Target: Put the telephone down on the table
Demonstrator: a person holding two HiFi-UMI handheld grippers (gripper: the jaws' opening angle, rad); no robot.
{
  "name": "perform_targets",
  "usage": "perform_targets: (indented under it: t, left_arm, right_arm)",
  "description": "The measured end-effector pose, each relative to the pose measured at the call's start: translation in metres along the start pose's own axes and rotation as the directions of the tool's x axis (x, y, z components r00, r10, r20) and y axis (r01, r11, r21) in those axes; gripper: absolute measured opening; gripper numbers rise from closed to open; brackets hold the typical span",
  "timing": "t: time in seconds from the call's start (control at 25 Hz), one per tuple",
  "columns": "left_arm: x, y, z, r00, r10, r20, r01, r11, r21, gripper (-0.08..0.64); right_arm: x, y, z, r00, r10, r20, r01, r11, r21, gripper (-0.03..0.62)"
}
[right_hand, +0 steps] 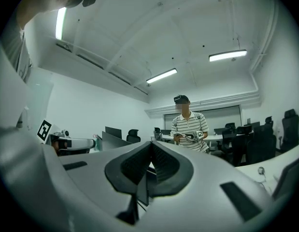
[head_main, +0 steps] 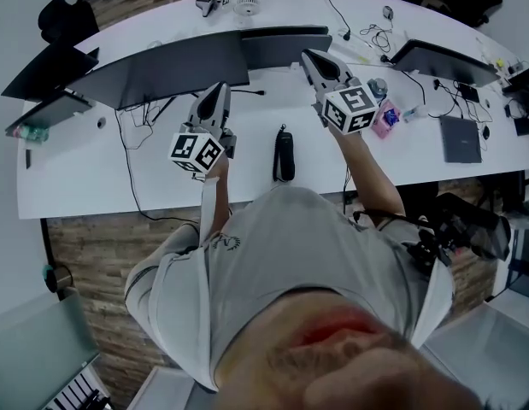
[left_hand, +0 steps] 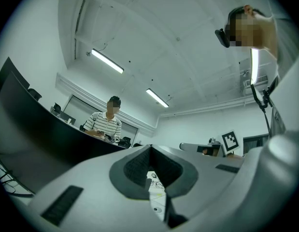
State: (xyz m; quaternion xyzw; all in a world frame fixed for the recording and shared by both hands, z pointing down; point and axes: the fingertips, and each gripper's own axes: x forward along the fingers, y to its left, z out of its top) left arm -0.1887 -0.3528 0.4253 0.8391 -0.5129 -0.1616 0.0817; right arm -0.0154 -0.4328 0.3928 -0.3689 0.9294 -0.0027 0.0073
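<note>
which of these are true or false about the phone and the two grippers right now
1. The telephone lies on the table, between the left gripper and the right gripper in the head view. True.
2. The right gripper is clamped on the telephone. False: its jaws are together with nothing between them.
3. The left gripper's jaws stand wide apart. False: they are together, and empty.
4. A pink box sits on the table beside the right gripper. True.
</note>
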Motion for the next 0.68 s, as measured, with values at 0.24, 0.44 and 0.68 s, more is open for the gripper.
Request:
perform_targets:
  t: [0.24, 0.44, 0.68]
  left_arm:
    - [0.018, -0.001, -0.004, 0.999, -0.033, -0.009, 0.033, 0.999, -0.011, 0.009]
    - [0.023, -0.012, -0.01, 0.998, -0.067, -0.018, 0.066, 0.998, -0.017, 0.009]
    - [0.024, -0.022, -0.023, 0.994, -0.091, -0.06, 0.089, 0.995, -0.034, 0.01]
  right_arm:
    - [-0.006, 0.004, -0.002, 1.0, 0.012, -0.026, -0.012, 1.0, -0.006, 0.015]
    - [-0.021, 0.005, -0.006, 0.999, 0.009, -0.041, -0.008, 1.0, 0.02, 0.015]
    - [-0.026, 0.013, -0.012, 0.998, 0.043, -0.046, -0.041, 0.998, 0.041, 0.015]
